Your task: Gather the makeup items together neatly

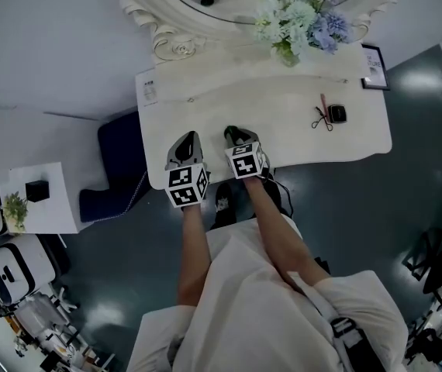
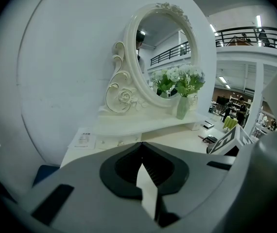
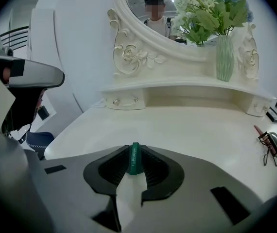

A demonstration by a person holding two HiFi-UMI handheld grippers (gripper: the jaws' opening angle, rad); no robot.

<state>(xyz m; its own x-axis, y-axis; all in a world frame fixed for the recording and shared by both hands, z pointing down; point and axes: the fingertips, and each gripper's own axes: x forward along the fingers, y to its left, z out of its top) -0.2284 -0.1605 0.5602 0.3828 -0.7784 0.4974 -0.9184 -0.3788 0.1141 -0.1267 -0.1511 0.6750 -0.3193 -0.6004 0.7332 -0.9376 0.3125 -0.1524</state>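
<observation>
On the white dressing table (image 1: 283, 142) a pink pencil (image 1: 323, 105), a black eyelash curler (image 1: 319, 120) and a dark compact (image 1: 336, 115) lie together at the right. Both grippers hover over the table's front edge. My right gripper (image 1: 239, 136) is shut on a slim green tube (image 3: 134, 158), which stands upright between the jaw tips. In the right gripper view the curler (image 3: 266, 152) and compact (image 3: 276, 142) lie far off to the right. My left gripper (image 2: 140, 147), beside it on the left, is shut with nothing in it.
An ornate oval mirror (image 3: 129, 38) and a green vase of flowers (image 3: 224, 57) stand on the raised back shelf (image 3: 177, 89). A small framed card (image 1: 374, 66) sits at the back right and a paper card (image 1: 150, 91) at the back left. A dark blue stool (image 1: 120, 161) is left of the table.
</observation>
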